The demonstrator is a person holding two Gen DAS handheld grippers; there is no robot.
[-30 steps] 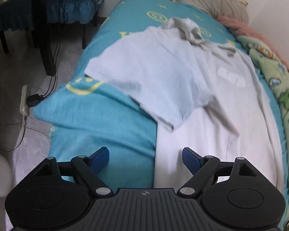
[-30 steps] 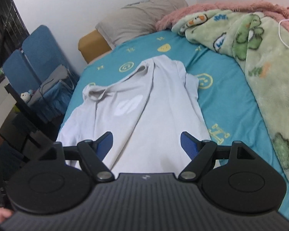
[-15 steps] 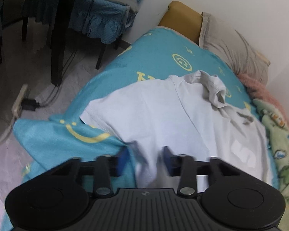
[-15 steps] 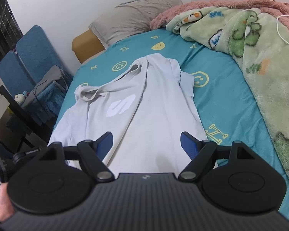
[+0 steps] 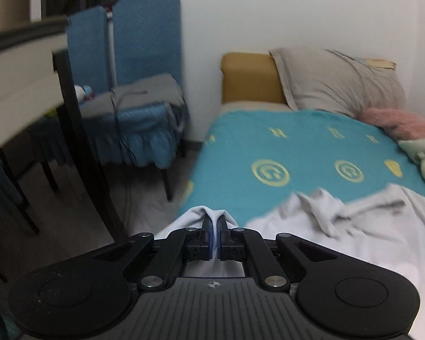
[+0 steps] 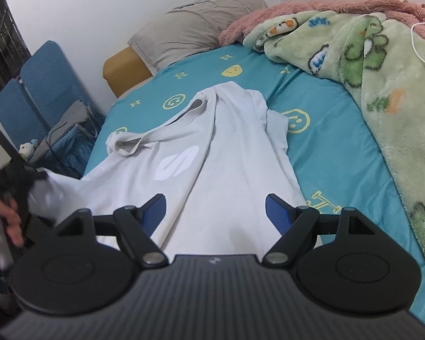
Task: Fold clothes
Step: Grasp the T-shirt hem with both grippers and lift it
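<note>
The white t-shirt (image 6: 221, 167) was spread lengthwise down the teal bedsheet (image 6: 334, 147), collar toward the grey pillow (image 6: 195, 31), with its right side already folded in over the middle. The other side was off the bed: the left gripper (image 5: 213, 236) had its blue fingers (image 5: 209, 233) clamped tight on a pinch of that sleeve edge, cloth bunching up over the tips. The right gripper (image 6: 215, 212) hung over the hem end, jaws wide apart and nothing in them, not touching the fabric as far as I could tell.

My guess is the step was bringing this left side across to match the first fold. To do that well, I'd lift just enough to clear the bed, carry it straight sideways so the edge lands parallel, and use the free gripper to pin the hem so the body doesn't drag. The green cartoon blanket (image 6: 382, 65) sat well off to the side, not in the way.
</note>
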